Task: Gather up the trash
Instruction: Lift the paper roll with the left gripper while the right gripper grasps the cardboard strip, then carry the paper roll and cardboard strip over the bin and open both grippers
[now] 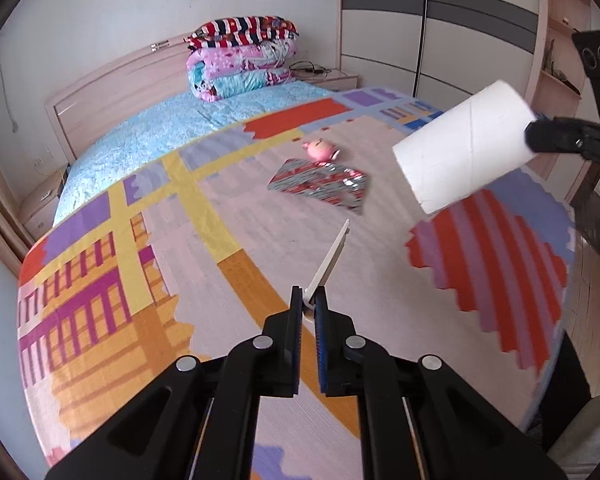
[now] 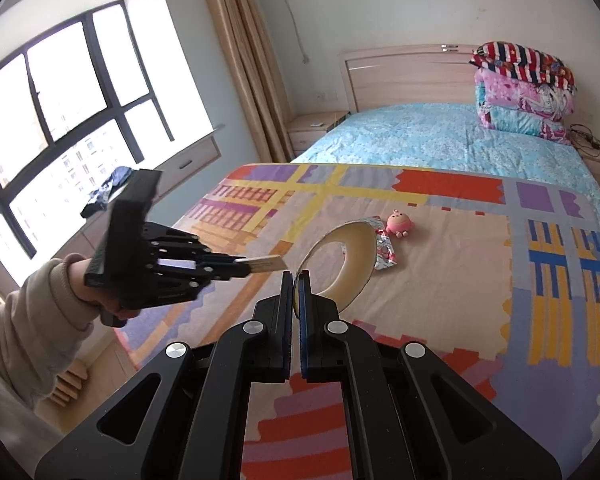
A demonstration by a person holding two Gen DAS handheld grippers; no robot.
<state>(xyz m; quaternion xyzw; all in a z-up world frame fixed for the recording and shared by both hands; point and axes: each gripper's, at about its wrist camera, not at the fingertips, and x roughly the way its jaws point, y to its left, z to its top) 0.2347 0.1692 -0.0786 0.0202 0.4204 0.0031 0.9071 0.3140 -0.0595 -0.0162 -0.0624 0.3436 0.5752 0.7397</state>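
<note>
A thin white card [image 1: 329, 258] is gripped at its lower end by the left gripper [image 1: 309, 300], whose jaws are closed on it; the card is held in the air above the mat [image 1: 228, 264], which is spread over the foot part of the bed [image 1: 148, 132]. A white paper cup [image 1: 466, 146] is gripped by its rim in the closed jaws of the right gripper [image 2: 296, 284], and it is also held in the air above the mat, with its open mouth turned to the right wrist camera. Near the middle of the mat a shiny red and silver wrapper [image 1: 320, 186] is seen lying flat. A small pink toy [image 1: 322, 150] is placed just beside the wrapper, on its side toward the headboard [image 2: 404, 76]. Folded quilts [image 1: 242, 58] are stacked at the head of the bed, against the headboard. In the right wrist view, the left gripper is held by a hand [image 2: 100, 292] in a cream sleeve [image 2: 28, 328].
</note>
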